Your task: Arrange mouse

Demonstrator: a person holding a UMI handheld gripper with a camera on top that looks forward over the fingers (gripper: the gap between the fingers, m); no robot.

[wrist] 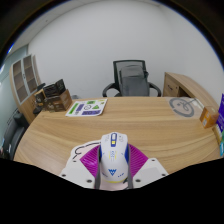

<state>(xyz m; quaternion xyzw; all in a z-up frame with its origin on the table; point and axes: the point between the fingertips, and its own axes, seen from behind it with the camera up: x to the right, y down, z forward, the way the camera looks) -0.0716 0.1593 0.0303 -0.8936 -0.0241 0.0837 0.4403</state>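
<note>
A white mouse (112, 157) with blue and yellow marks sits between my two fingers, its nose pointing away over the wooden table (130, 120). My gripper (112, 168) has its magenta pads (92, 162) pressed against both sides of the mouse, so it is shut on it. The mouse appears held just above the table's near edge. Its underside is hidden.
A black office chair (131, 78) stands behind the table. A coloured booklet (87, 106) lies at the far left of the table and a round grey item (181, 106) at the far right. Shelves (30, 85) stand at the left, a wooden cabinet (192, 90) at the right.
</note>
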